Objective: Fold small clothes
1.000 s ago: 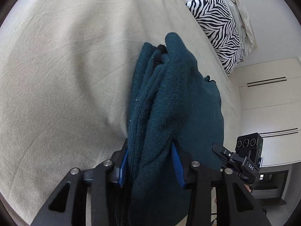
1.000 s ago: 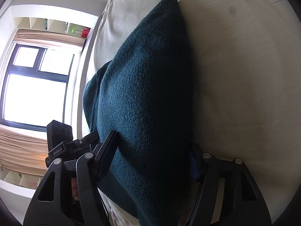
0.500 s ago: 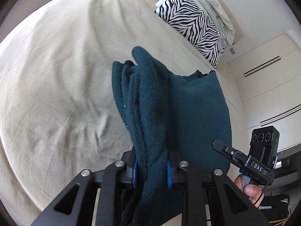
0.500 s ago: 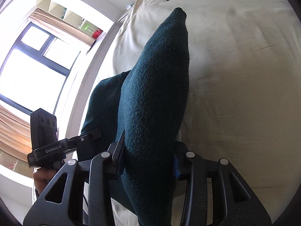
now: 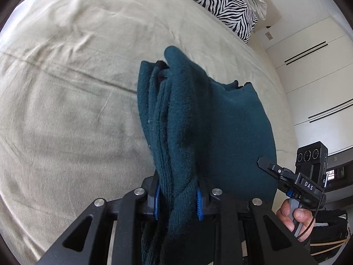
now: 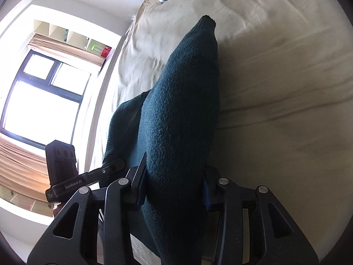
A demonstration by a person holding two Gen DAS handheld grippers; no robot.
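Sweater (image 5: pixel 220 128), a dark teal knit one, was bunched up and hanging between both sets of fingers above the beige bed (image 5: pixel 66 110). The left gripper (image 5: pixel 177 201) had its blue-padded fingers (image 5: pixel 199 203) clamped on a thick folded wad of it, jaws having just eased apart a touch with the knit still between them. The right gripper (image 6: pixel 174 190) was pinching another fat fold the same way, also just loosened slightly. Out past the fingers sat a zebra-print pillow (image 5: pixel 220 2). A hand (image 5: pixel 293 217) gripped the other tool's handle.
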